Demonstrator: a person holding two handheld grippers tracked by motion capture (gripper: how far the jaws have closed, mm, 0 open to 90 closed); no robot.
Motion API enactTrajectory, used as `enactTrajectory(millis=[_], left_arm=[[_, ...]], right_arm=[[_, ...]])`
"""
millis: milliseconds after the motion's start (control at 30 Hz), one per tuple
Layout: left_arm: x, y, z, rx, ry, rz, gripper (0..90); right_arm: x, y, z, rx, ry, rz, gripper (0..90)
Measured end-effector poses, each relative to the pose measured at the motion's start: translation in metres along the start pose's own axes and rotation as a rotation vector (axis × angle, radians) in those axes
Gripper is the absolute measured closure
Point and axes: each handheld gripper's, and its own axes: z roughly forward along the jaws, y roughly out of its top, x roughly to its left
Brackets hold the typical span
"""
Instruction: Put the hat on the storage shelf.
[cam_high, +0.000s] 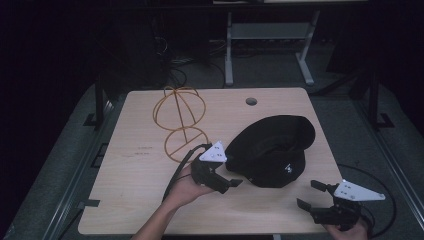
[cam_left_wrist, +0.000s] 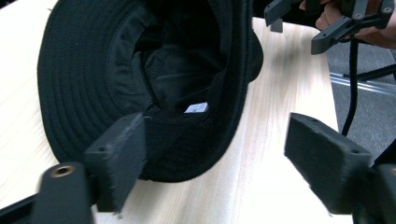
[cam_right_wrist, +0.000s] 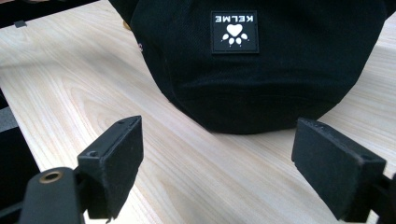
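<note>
a black bucket hat (cam_high: 274, 149) lies upside down on the desk (cam_high: 135, 170), right of its middle, well in from the far and right edges. the left gripper (cam_high: 231, 179) sits at the hat's near-left brim, tongs spread; in the left gripper view one pad (cam_left_wrist: 119, 156) overlaps the brim edge, and whether it touches is hard to tell. the right gripper (cam_high: 312, 194) hangs by the near right corner, tongs spread, nothing between them, bare wood ahead. a wire hat stand (cam_high: 180, 122) lies toward the far left, with open desk along the left edge. beyond the desk the room is too dark to make out.
</note>
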Motion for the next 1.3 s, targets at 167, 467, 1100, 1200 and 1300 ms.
enactTrajectory(millis=[167, 467, 1100, 1200, 1300], left_arm=[[0.002, 0.0, 0.006, 0.023, -0.005, 0.004, 25.6], [0.004, 0.001, 0.009, 0.034, -0.006, 0.026, 39.6], [-0.004, 0.014, 0.02, 0.044, -0.087, 0.072, 83.8], [-0.008, 0.022, 0.02, 0.023, -0.103, 0.08, 85.5], [-0.011, 0.033, 0.018, 0.004, -0.116, 0.094, 85.8]], right_arm=[[0.001, 0.0, -0.001, -0.003, 0.002, 0.002, 16.2], [0.002, 0.001, 0.0, -0.003, 0.005, -0.001, 16.2], [0.008, 0.006, 0.005, -0.016, 0.009, -0.021, 16.1], [0.008, 0.009, 0.005, -0.029, 0.002, -0.024, 15.9], [0.008, 0.012, 0.003, -0.053, -0.003, -0.025, 15.9]])
